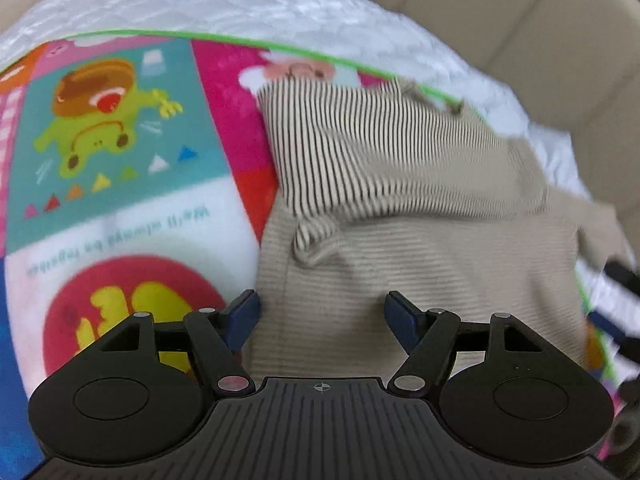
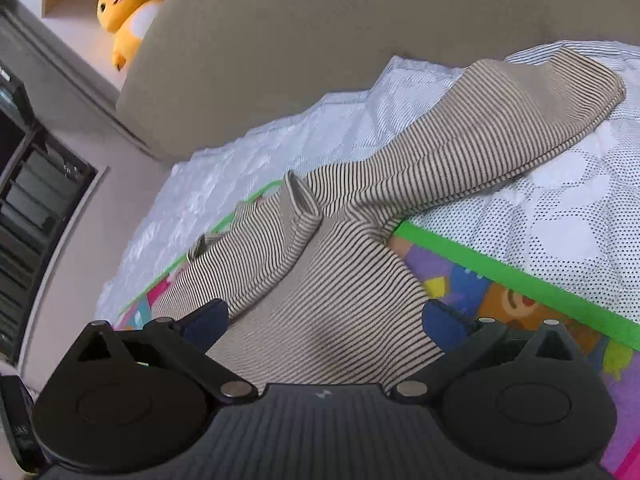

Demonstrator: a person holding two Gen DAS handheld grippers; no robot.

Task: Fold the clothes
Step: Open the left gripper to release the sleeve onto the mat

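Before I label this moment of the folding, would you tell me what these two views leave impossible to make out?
- Striped garment, left wrist view: its right side is smeared by motion blur.
- Garment's near hem, both views: hidden under each hand-held gripper's body.
- Writing on the colourful mat, left wrist view: upside down, blurred, unreadable.
- Second toy beside the yellow plush, right wrist view: cut off by the top edge and the headboard.

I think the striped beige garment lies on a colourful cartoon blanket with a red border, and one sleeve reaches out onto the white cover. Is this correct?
Not quite: the colourful cartoon blanket has a green border, as the right wrist view shows. The striped beige garment does lie on it, one sleeve reaching onto the white cover.
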